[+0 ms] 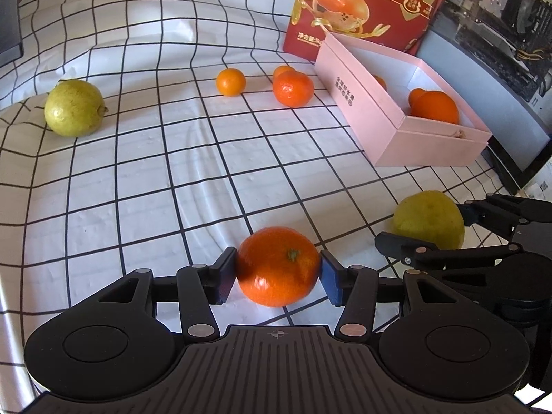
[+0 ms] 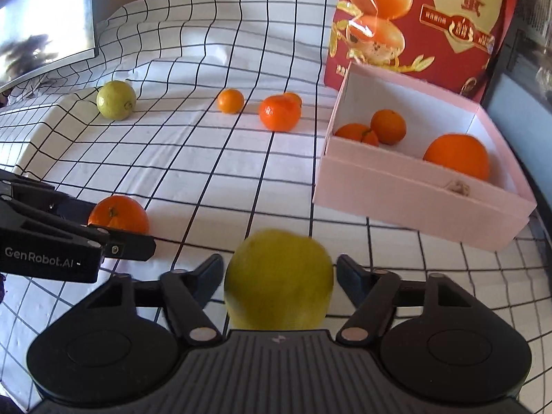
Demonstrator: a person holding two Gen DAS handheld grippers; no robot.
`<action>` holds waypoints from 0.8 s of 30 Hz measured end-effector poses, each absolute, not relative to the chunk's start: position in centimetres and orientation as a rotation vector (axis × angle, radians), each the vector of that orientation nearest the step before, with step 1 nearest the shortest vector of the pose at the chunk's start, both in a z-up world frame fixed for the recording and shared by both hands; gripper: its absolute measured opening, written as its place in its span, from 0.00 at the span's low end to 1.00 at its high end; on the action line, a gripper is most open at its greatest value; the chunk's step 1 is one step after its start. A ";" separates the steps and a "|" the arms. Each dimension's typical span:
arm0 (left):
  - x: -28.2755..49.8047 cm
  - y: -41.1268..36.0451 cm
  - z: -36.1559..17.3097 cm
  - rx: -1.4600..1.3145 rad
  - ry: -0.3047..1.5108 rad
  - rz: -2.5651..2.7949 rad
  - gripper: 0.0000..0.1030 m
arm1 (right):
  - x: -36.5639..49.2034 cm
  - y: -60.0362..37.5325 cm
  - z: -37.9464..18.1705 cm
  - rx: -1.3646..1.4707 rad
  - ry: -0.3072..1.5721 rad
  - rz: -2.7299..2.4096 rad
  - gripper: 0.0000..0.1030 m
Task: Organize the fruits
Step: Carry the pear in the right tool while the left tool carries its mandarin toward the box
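While clamped between the left gripper (image 1: 277, 269) pads, round orange mandarin (image 1: 278, 265) sits near on the black-gridded white cloth (image 1: 155, 179). Right gripper (image 2: 279, 272) straddles the yellow-green round citrus (image 2: 278, 279), right of the mandarin; contact unclear, cannot tell grip. Far right: open pink cardboard box (image 2: 414, 203) holding orange fruits.

A desk corner in a home or office, dressed as a tabletop work area

A wrinkled white cloth with a black grid (image 1: 172, 179) is draped over the surface and rises over a hump at the back; an open computer case with bare circuit boards and cables (image 1: 500, 10) stands at the right edge, a dark-framed flat screen (image 2: 45, 24) at the left, and a red printed citrus carton (image 2: 424, 17) leans behind a shallow pink cardboard box (image 2: 414, 186).
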State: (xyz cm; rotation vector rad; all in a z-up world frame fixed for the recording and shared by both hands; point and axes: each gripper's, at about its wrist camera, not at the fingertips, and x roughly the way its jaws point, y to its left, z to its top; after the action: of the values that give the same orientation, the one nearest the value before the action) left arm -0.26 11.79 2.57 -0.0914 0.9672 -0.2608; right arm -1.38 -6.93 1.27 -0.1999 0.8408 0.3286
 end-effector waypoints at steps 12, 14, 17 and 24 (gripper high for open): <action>-0.5 11.3 2.5 -0.010 0.954 -0.290 0.55 | -2.9 -8.6 1.8 -0.138 0.847 0.325 0.59; -0.5 11.3 2.5 0.001 0.954 -0.292 0.55 | -3.0 -9.1 1.9 -0.132 0.849 0.307 0.59; -0.5 11.2 2.4 0.016 0.953 -0.293 0.55 | -3.1 -10.0 2.0 -0.111 0.852 0.278 0.59; -0.5 11.1 2.4 0.009 0.953 -0.269 0.54 | -3.2 -12.2 1.9 -0.101 0.847 0.217 0.59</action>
State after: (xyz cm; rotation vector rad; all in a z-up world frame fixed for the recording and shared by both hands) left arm -0.54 11.12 2.42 0.0088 0.9530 -0.2692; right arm -3.18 -12.18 1.92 -0.1013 0.8471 0.2167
